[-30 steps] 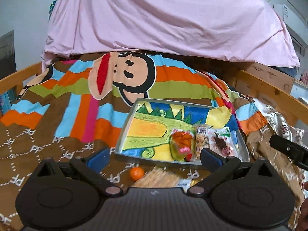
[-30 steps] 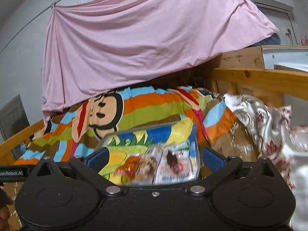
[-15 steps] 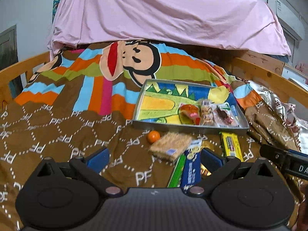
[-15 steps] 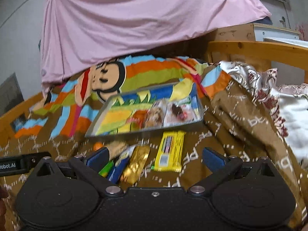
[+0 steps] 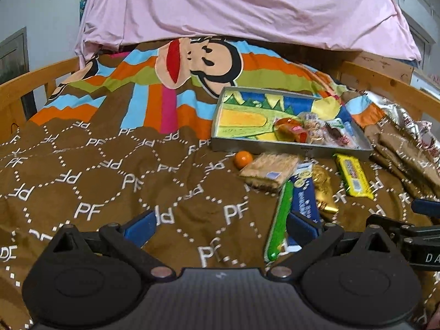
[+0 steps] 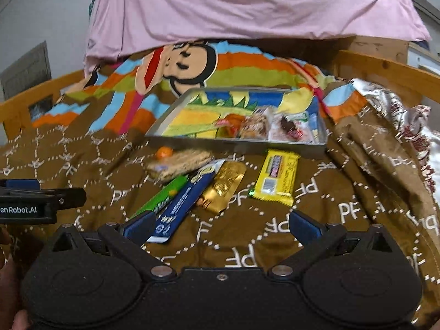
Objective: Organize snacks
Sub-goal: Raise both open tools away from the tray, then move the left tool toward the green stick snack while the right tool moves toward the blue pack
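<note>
A grey tray (image 5: 286, 145) (image 6: 236, 145) with a bright picture inside lies on the bed and holds three wrapped snacks at its right end (image 6: 264, 128). In front of it on the brown blanket lie a small orange (image 5: 243, 159), a biscuit pack (image 5: 271, 168), a green bar (image 5: 278, 220), a blue bar (image 6: 181, 206), a gold bar (image 6: 225, 185) and a yellow bar (image 6: 277, 177). My left gripper (image 5: 220, 227) is open and empty, low over the blanket left of the bars. My right gripper (image 6: 220, 227) is open and empty, just short of the bars.
Wooden bed rails run along the left (image 5: 30, 82) and right (image 6: 385, 73). A pink sheet (image 5: 242, 8) hangs across the back. A crumpled patterned cloth (image 6: 412, 126) lies at the right edge of the bed.
Both grippers have pulled back and tilted down. The loose snacks in front of the tray have come into view in both wrist views. Nothing has been picked up.
</note>
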The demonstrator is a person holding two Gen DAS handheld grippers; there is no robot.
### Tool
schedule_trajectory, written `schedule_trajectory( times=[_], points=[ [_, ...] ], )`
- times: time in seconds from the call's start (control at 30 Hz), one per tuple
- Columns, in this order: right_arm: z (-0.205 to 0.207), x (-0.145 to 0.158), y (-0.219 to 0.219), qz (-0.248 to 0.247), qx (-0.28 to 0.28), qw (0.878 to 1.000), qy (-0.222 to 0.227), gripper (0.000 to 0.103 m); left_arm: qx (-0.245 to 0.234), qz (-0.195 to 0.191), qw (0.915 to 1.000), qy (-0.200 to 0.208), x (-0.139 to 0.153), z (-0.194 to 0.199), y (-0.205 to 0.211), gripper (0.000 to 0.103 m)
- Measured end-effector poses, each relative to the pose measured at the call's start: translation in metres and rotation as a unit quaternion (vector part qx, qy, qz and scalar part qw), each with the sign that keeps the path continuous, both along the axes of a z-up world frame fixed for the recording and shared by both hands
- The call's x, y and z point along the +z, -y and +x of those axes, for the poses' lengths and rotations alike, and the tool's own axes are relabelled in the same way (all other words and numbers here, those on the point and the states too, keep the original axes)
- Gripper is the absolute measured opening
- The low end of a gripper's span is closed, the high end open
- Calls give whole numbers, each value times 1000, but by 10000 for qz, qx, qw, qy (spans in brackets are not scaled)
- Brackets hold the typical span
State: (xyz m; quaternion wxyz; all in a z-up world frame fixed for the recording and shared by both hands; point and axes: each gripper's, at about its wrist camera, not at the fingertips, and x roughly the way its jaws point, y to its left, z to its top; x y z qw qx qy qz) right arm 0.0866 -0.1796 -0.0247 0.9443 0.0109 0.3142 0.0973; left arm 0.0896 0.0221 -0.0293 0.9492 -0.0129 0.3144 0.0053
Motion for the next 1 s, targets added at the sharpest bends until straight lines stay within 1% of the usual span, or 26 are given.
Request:
schedule_trajectory(
  times=[0.13, 0.27, 0.4, 0.6, 1.0],
  points=[
    [4, -6, -6, -113, 93, 9997, -192, 102, 23, 166, 9998, -121, -7, 0, -3, 102],
    [9, -13, -12, -267, 183, 9985, -444, 102, -46, 446, 9984, -340, -11, 6, -1, 102],
    [13, -20, -17, -406, 274, 9966, -656, 102, -105, 669, 9969, -402, -14, 6, 1, 102],
    [12, -24, -20, -523, 326, 9956, -709, 102, -89, 631, 9968, -476, -15, 8, -2, 102],
    [16, -26, -17, -507, 223, 9952, -804, 102, -157, 688, 9958, -578, -19, 16, 1, 102]
  ],
)
